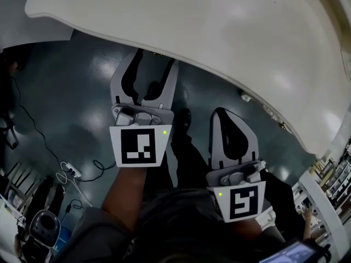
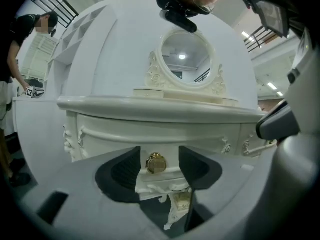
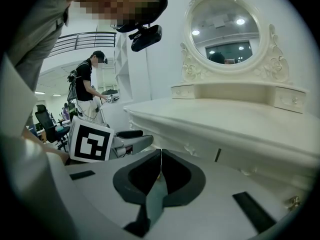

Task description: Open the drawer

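Brass is the one hard accent on the white drawer: a small round knob. In the left gripper view it is seen just toward 6 o'clock of centre, under the lip of the surface, with the mirror at 12 o'clock. The drawer appears shut.

The left gripper is spread wide, its jaws standing at 9 and 3 o'clock of the knob. The knob is framed between them but not touched (it seems to lie a little beyond the tips). The right gripper is closed on nothing, its jaws pressed together. In the head view it lies at 4 o'clock of the left one, clear of the drawer.

The drawer is judged to be stiff painted wood, fairly light, and likely to slide out if drawn squarely. The knob is the one place to be taken hold of. It is small, smooth and probably slippery, so it is best pinched behind its widest part and pulled along the drawer's own line. A skewed pull could jam the drawer, and the carved trim below is better left untouched.
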